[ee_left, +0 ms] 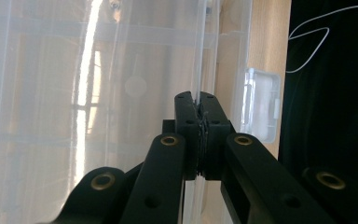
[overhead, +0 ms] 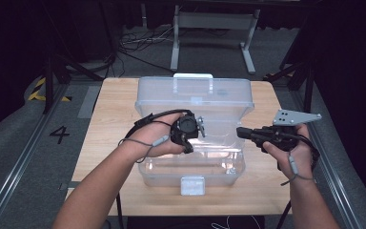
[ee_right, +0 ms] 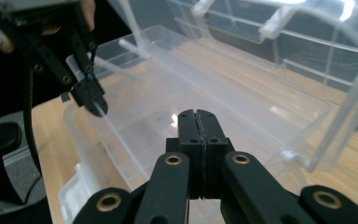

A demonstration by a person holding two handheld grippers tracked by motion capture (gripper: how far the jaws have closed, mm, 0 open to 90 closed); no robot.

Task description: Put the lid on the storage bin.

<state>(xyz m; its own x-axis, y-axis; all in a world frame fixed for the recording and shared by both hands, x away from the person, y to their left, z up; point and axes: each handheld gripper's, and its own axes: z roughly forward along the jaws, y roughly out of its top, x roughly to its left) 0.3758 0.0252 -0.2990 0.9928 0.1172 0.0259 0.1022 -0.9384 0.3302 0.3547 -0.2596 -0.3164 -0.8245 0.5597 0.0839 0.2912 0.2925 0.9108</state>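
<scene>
A clear plastic storage box stands on the wooden table with its lid raised at the back. My left gripper points down into the box. Its jaws are shut on a thin clear plastic wall inside it, and the pads press on that edge. From the right gripper view, the left gripper clamps the same wall at the upper left. My right gripper hovers at the box's right end, pointing left, shut with nothing between its fingertips.
A clear latch hangs on the box's front wall, seen also as the latch beside the table edge. A grey metal stand and cables lie on the floor beyond the table. Bare wood flanks the box on both sides.
</scene>
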